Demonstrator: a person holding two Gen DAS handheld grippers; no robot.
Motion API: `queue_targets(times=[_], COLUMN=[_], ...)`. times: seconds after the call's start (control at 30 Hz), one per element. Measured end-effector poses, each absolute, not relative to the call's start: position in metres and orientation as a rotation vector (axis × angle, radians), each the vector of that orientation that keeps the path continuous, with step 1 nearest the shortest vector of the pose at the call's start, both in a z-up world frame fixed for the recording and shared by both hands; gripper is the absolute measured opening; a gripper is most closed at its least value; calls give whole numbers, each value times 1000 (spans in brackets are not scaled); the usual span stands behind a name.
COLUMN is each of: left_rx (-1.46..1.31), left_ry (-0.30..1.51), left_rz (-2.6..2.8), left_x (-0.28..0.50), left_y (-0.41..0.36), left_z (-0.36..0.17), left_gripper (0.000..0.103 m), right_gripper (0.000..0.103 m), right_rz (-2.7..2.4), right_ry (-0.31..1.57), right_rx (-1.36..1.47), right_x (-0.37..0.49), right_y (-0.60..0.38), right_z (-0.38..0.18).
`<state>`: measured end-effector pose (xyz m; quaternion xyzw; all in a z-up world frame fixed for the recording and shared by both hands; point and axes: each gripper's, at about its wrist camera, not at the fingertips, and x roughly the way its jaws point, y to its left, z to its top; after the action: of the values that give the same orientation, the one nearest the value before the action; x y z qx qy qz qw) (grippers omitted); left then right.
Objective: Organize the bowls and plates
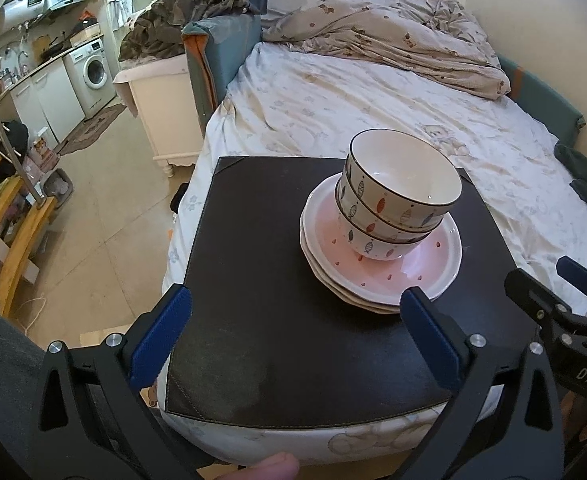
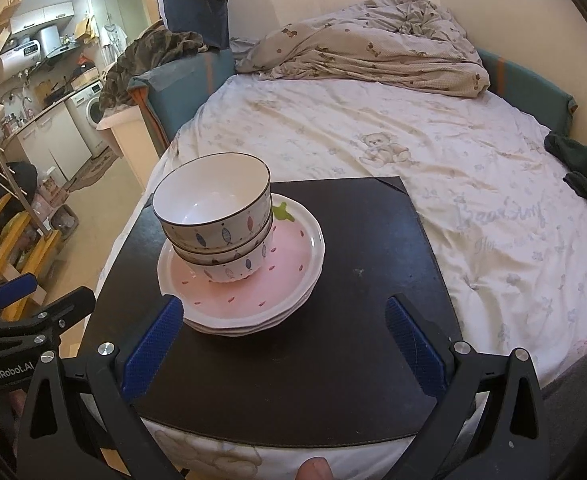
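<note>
Now everything I am meant to tidy sits in one tower. Three bowls (image 1: 397,204) with little fish on their sides nest one inside another, and they stand on the pink plates (image 1: 389,276), which are themselves stacked, the scalloped white rims of the lower ones peeking out under the top one. I judge that this is the sensible order: wide, flat pieces underneath for a steady base, the deep ones nested on top so they take little room. The bowls lean slightly and sit off-centre, toward the far side of the plates as my left camera sees them, so I would not jostle the pile. The whole stack rests on the black mat (image 1: 277,264), which gives a firm, flat footing over the soft bed (image 1: 373,96); without it I think the crockery would tip in the sheets.

My left gripper (image 1: 293,320) has its blue pads spread as wide as they go, with nothing between them but bare mat. Its right-hand pad overlaps the near rim of the plates in the picture, yet I cannot tell whether it touches; it looks to hover just short. My right gripper (image 2: 289,340) is likewise spread wide and holds nothing, its left-hand pad just beside the near edge of the plates. Both tools point down at the mat, apart from the stack, so the sorting looks done to me.
</note>
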<state>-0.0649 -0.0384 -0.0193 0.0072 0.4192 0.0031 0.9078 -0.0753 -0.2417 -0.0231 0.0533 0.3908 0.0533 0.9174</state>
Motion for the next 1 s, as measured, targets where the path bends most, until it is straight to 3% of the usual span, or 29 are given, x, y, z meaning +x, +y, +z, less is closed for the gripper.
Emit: queue_targets(times=[1.0], left_rx=[11], left_ry=[862], left_rz=[-1], left_x=[-65], left_y=[-42], left_z=[-18], left_gripper=[103], right_gripper=[103], right_rz=[101], right_ry=[806], right_rx=[120], right_x=[-77], right_y=[-245], right_z=[-23])
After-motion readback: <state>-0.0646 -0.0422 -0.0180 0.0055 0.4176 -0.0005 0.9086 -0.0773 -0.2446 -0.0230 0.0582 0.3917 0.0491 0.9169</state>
